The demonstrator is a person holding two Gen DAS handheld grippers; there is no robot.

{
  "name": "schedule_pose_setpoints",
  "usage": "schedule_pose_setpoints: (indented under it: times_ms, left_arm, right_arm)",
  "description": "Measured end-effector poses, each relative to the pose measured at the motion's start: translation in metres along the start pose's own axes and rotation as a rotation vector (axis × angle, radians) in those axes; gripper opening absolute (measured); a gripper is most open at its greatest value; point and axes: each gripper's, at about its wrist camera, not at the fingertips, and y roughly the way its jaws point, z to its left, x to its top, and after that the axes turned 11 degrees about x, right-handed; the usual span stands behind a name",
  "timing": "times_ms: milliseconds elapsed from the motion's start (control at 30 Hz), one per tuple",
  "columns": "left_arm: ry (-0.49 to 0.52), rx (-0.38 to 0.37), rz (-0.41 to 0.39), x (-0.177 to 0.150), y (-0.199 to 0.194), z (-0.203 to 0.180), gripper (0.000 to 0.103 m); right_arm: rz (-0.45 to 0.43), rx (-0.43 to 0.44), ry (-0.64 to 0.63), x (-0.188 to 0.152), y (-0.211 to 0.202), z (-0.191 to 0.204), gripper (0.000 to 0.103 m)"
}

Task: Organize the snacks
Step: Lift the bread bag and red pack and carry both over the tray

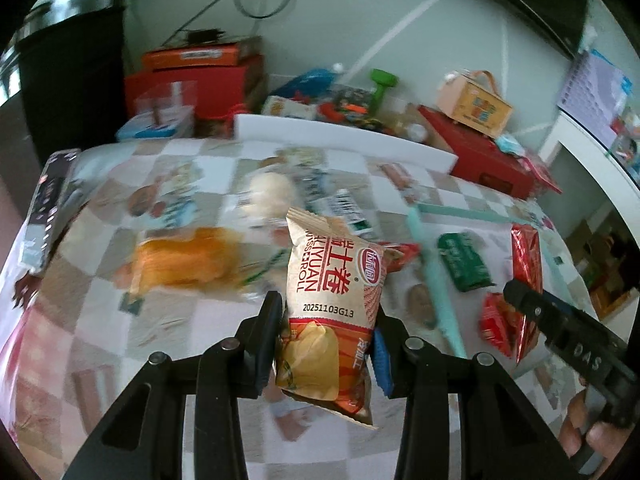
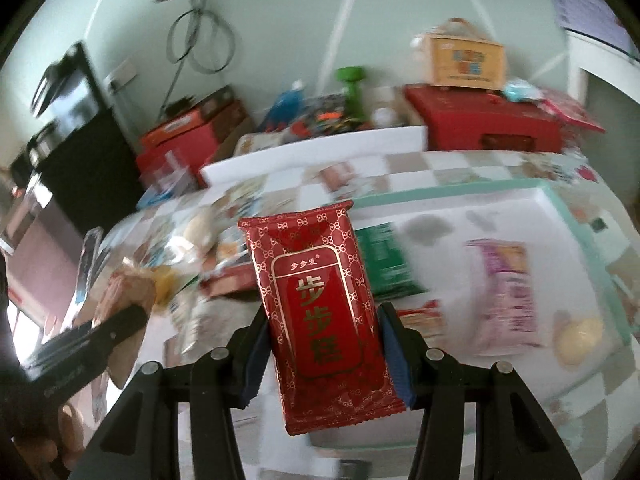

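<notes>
My left gripper is shut on a tan and red Swiss roll packet, held upright above the checked tablecloth. My right gripper is shut on a red packet with gold characters, held above a white tray with a teal rim. The right gripper's body and its red packet show at the right of the left wrist view. The left gripper's body shows at the left of the right wrist view. In the tray lie a green packet, a pink packet and a round biscuit.
Loose snacks lie on the checked cloth, among them an orange packet and a pale round bun. Red boxes, a small orange carton and a green bottle crowd the far edge. A black bin stands at the left.
</notes>
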Motion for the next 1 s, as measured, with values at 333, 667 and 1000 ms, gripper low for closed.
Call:
schedule_pose_setpoints:
  times_ms: [333,667,1000]
  left_arm:
    - [0.144,-0.099,-0.009,0.016,0.004,-0.081,0.042]
    - [0.213,-0.116,0.033,0.028,0.035,-0.133,0.042]
    - [0.228,-0.103,0.088,0.037,0.064,-0.150,0.042]
  right_arm:
    - [-0.099,-0.202,0.157,0.005,-0.037,-0.076,0.054]
    - [-0.143,-0.280,0.283,-0.005,-0.056,-0.125,0.054]
    - [-0.158,-0.275,0.308,-0.006,-0.047,-0.137,0.054]
